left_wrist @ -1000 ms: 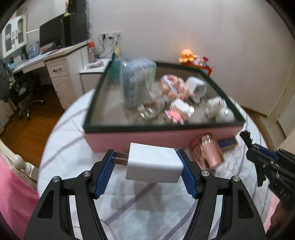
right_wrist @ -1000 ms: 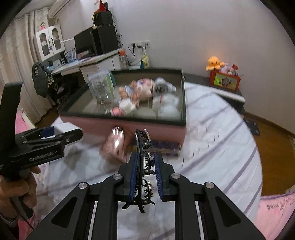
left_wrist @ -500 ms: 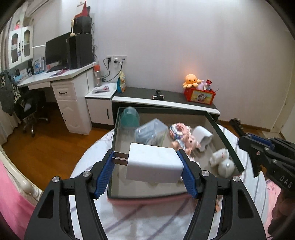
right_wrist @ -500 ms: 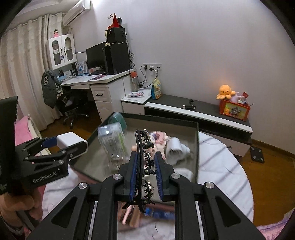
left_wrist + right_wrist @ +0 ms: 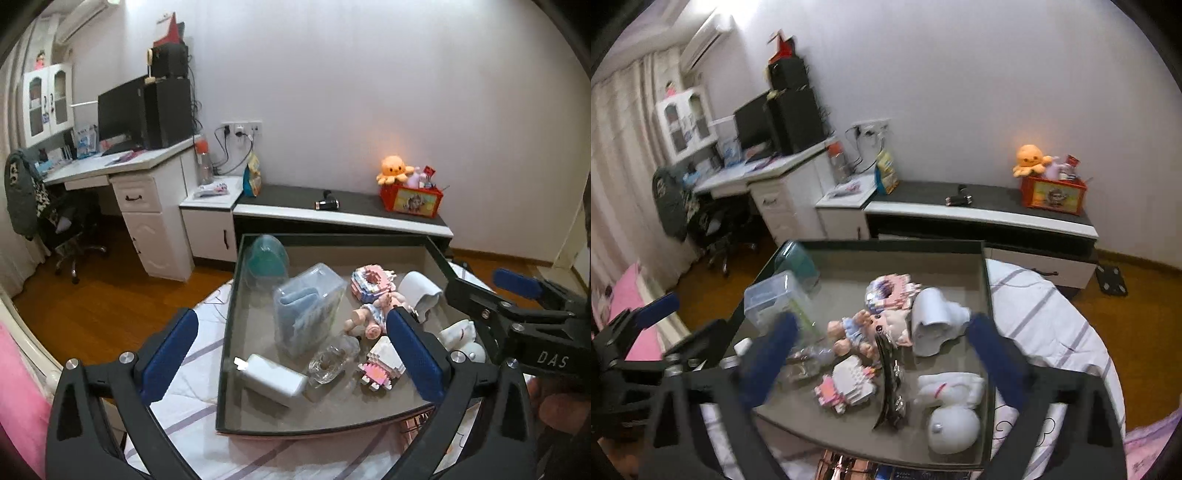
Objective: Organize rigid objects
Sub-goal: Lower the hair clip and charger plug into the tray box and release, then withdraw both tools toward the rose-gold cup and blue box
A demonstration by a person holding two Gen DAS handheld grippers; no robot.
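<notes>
Seen through the left wrist camera, the left gripper point(image 5: 288, 350) hangs above a pink-sided tray point(image 5: 332, 424) with its blue pads spread wide and nothing between them. The white charger point(image 5: 271, 376) lies flat on the tray floor in the lower middle of the frame, prongs pointing to the upper left, below and between the two pads and clear of both. Just right of it sit a clear glass bottle point(image 5: 330, 363) and a pink-and-white block figure point(image 5: 382, 365); behind them stand a clear plastic box point(image 5: 308, 306) and a small doll point(image 5: 369, 317). At the right edge the right gripper point(image 5: 517, 295) reaches over the tray rim, its black body lettered "DAS"; the rest of the word is cut off.

The right wrist camera shows the right gripper point(image 5: 882, 354) also parted and holding nothing. A dark hair claw point(image 5: 890, 384) lies on the tray floor at centre frame between the blurred pads, touching neither, beside a white plush toy point(image 5: 951, 410). This view alone shows the hair claw and a rose-gold object point(image 5: 842, 467) under the tray's point(image 5: 985, 295) near edge; the charger is mostly hidden here. The left gripper point(image 5: 657, 332) shows at lower left.
</notes>
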